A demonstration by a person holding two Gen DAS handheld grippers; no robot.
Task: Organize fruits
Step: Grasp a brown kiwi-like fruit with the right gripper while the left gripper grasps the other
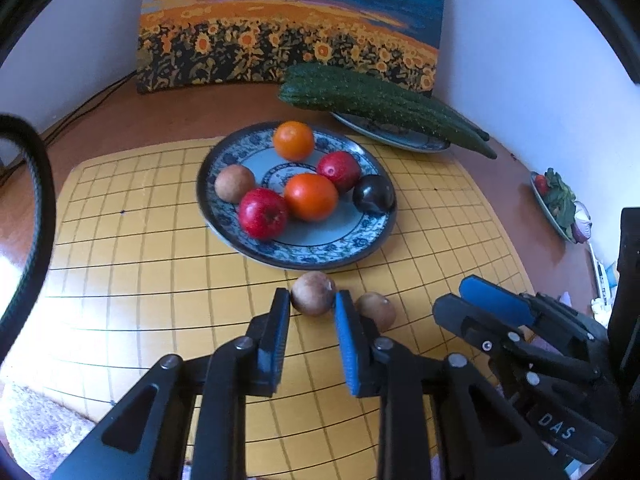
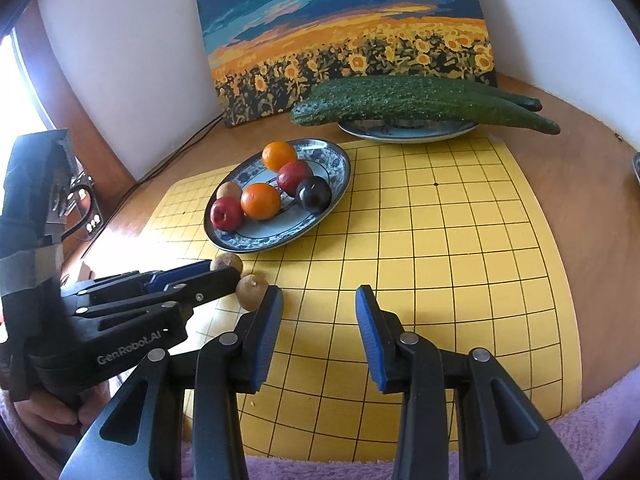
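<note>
**On the grid mat, six fruits plated**

The near plate (image 1: pixel 320 254) holds two oranges, two apples, a plum and a brown fruit. Left gripper (image 1: pixel 312 300) pinches a brown fruit (image 1: pixel 310 292); another (image 2: pixel 250 286) lies beside. Right gripper (image 2: pixel 318 300) gapes. Cucumbers (image 2: pixel 420 100) top the far plate (image 2: pixel 404 132).

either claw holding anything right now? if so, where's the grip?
Left claw brackets a brown round fruit across its sides on the grid mat, pads at or near contact; not lifted. Right claw is open, holding nothing.
</note>
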